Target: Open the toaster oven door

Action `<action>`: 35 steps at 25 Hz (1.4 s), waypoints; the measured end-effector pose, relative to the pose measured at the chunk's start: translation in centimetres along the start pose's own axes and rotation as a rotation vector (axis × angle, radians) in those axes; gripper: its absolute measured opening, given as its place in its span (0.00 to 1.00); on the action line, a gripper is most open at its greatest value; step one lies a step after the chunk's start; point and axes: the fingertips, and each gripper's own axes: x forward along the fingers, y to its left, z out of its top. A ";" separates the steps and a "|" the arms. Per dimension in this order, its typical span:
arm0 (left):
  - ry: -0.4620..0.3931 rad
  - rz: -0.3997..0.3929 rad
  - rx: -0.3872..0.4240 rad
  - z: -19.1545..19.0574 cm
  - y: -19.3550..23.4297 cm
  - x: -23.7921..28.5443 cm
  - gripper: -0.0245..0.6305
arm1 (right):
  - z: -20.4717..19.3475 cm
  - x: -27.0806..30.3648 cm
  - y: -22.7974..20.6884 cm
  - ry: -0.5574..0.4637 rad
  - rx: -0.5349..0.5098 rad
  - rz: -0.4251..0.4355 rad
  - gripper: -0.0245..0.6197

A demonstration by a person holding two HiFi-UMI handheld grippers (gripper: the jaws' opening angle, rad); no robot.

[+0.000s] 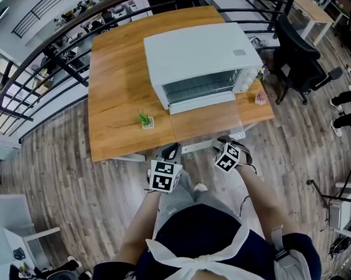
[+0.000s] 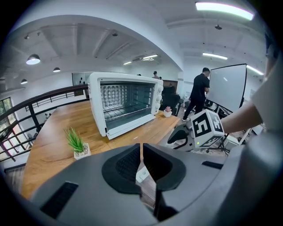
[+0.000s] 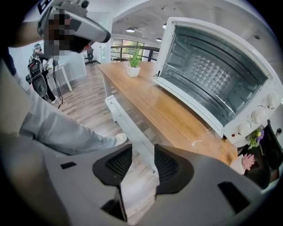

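Your left gripper (image 2: pixel 141 149) jaws almost together on nothing, your right gripper (image 3: pixel 143 151) jaws wide, white door handle (image 3: pixel 120 115) running between them, glass door (image 1: pixel 207 123) down flat and open, toaster oven (image 1: pixel 198 51) on the wooden table (image 1: pixel 117 69), potted plant (image 1: pixel 145 119) nearby.

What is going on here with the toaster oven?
A person holds a gripper in each hand before a white toaster oven on a wooden table. Its glass door already lies open and flat. The right gripper, jaws apart, is at the door's white handle. The left gripper is shut and empty.
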 end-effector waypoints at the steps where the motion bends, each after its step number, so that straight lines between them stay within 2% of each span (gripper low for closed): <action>1: 0.000 -0.001 0.000 0.0 0.0 0.0 0.09 | 0.1 -0.4 -0.1 -0.015 0.020 -0.003 0.29; 14: -0.060 -0.023 0.020 2.5 -1.5 0.1 0.09 | 3.4 -6.9 -2.2 -0.263 0.228 -0.116 0.24; 22: -0.130 -0.026 -0.005 4.8 -2.3 -0.6 0.09 | 6.1 -11.5 -2.8 -0.454 0.381 -0.132 0.17; 25: -0.165 -0.032 -0.016 5.8 -2.7 -1.0 0.09 | 6.8 -12.9 -3.0 -0.503 0.410 -0.162 0.13; 27: -0.187 -0.039 -0.023 6.5 -3.1 -1.3 0.09 | 7.3 -13.9 -3.3 -0.542 0.434 -0.185 0.05; 31: -0.233 -0.052 -0.038 7.8 -4.1 -2.0 0.08 | 8.6 -16.3 -3.4 -0.629 0.494 -0.202 0.05; 35: -0.271 -0.066 -0.053 8.7 -4.9 -2.6 0.07 | 9.2 -18.3 -3.2 -0.679 0.510 -0.230 0.04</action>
